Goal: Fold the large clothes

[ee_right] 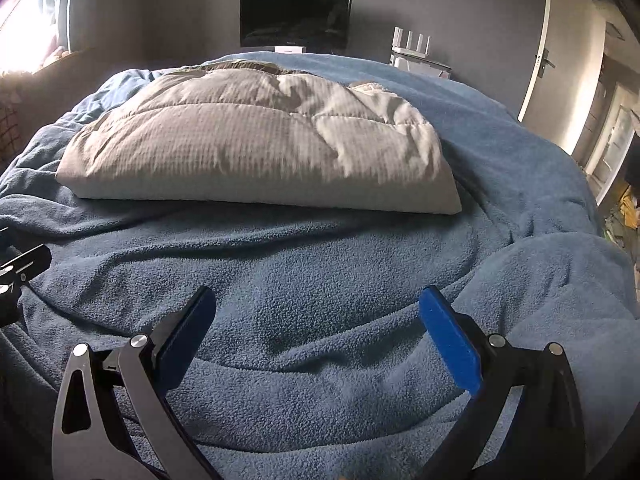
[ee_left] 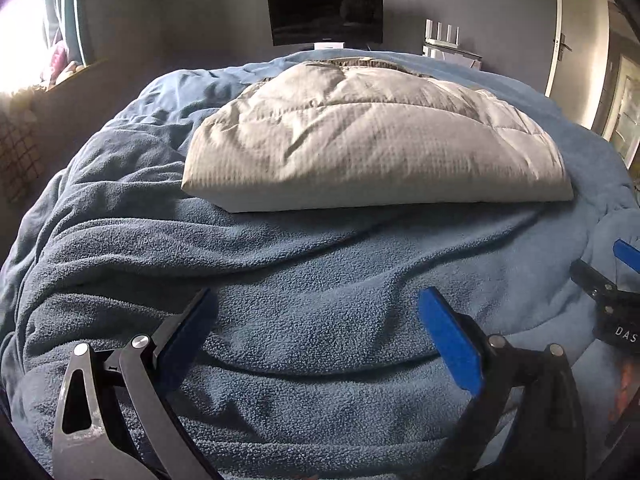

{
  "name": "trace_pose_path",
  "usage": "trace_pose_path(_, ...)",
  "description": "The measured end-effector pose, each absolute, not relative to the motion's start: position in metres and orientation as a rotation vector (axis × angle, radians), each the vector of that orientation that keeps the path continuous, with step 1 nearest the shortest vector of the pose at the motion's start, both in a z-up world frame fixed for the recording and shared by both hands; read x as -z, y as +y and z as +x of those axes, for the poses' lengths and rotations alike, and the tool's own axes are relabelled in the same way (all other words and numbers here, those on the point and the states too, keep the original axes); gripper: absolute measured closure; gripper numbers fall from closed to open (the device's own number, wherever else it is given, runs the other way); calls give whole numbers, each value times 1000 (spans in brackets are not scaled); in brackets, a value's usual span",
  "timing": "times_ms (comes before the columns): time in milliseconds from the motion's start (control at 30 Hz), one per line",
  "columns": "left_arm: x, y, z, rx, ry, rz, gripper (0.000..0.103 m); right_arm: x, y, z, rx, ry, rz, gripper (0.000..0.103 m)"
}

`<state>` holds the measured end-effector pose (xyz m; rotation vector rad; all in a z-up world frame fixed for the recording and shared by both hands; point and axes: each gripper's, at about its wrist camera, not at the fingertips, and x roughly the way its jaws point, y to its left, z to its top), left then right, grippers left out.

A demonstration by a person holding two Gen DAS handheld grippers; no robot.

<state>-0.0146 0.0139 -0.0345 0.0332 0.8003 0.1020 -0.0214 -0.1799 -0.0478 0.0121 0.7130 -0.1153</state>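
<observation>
A thick beige quilted cover [ee_left: 372, 140] [ee_right: 256, 144] lies folded into a flat slab on the bed, its folded edge toward me. It rests on a wrinkled blue fleece blanket [ee_left: 320, 272] [ee_right: 320, 272]. My left gripper [ee_left: 318, 308] hovers open just above the fleece, short of the beige fold, with nothing between its blue pads. My right gripper [ee_right: 318, 308] is likewise open and holds nothing, over the fleece near the fold's right half. Part of the right gripper [ee_left: 616, 292] shows at the right edge of the left wrist view.
A dark TV screen [ee_left: 326, 14] [ee_right: 296, 18] hangs on the far grey wall, a white router [ee_left: 444, 38] [ee_right: 412, 46] to its right. A white door [ee_left: 568, 40] [ee_right: 560, 56] stands at right. A bright window [ee_left: 20, 40] glares at left.
</observation>
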Motion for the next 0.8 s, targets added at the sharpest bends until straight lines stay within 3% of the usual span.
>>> trace_pose_path(800, 34, 13, -16, -95, 801, 43, 6, 43, -176, -27, 132, 683, -34, 6)
